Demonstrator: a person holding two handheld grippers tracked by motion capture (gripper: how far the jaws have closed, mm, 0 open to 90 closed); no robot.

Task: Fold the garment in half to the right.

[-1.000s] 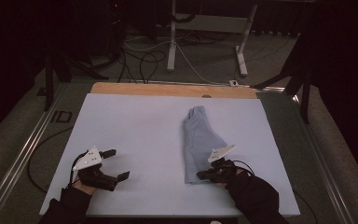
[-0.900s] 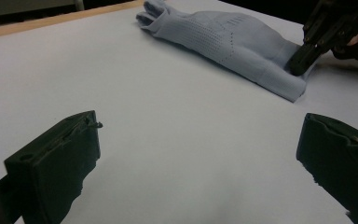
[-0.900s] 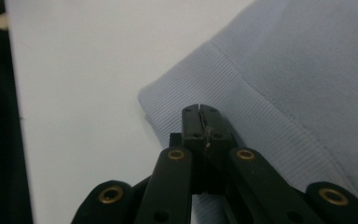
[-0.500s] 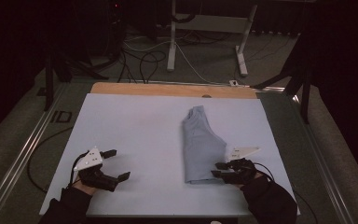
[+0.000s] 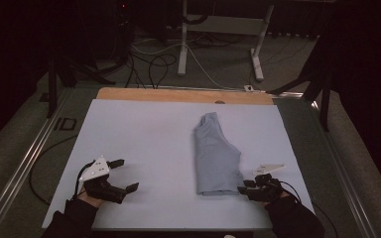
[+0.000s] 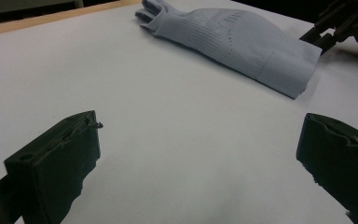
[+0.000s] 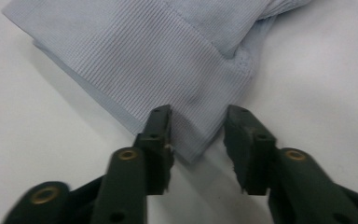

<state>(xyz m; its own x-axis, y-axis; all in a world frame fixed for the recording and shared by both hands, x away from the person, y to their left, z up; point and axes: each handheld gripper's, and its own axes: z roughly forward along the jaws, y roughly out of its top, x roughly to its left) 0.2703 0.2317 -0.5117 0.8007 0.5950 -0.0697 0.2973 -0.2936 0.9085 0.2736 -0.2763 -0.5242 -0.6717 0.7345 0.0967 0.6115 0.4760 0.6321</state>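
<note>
My right gripper sat at the near right of the table, its jaws part open and just then narrowing, with the near right corner of the garment between them. The pads were not pressing it that I could see, so I held nothing. My left gripper rested wide open on bare table at the near left, well apart from the cloth, nothing in it.

The garment lay folded into a long narrow stack right of the table's middle, running away from me toward the far edge. I judged it light, soft and limp: it would sag and unfold if lifted by one point, and the layers could slide apart. The best hold seemed to be that ribbed hem corner, taking all the layers at once, with the other near corner for the left gripper.

Up close the hem was a fine ribbed knit, pale blue, several edges stacked. Farther along, the fabric turned to a weave dotted with small holes, gently domed, narrowing to a bunched far end. The table was smooth, matt and white, so the cloth would likely drag easily. A bare wooden strip ran along the far edge.
</note>
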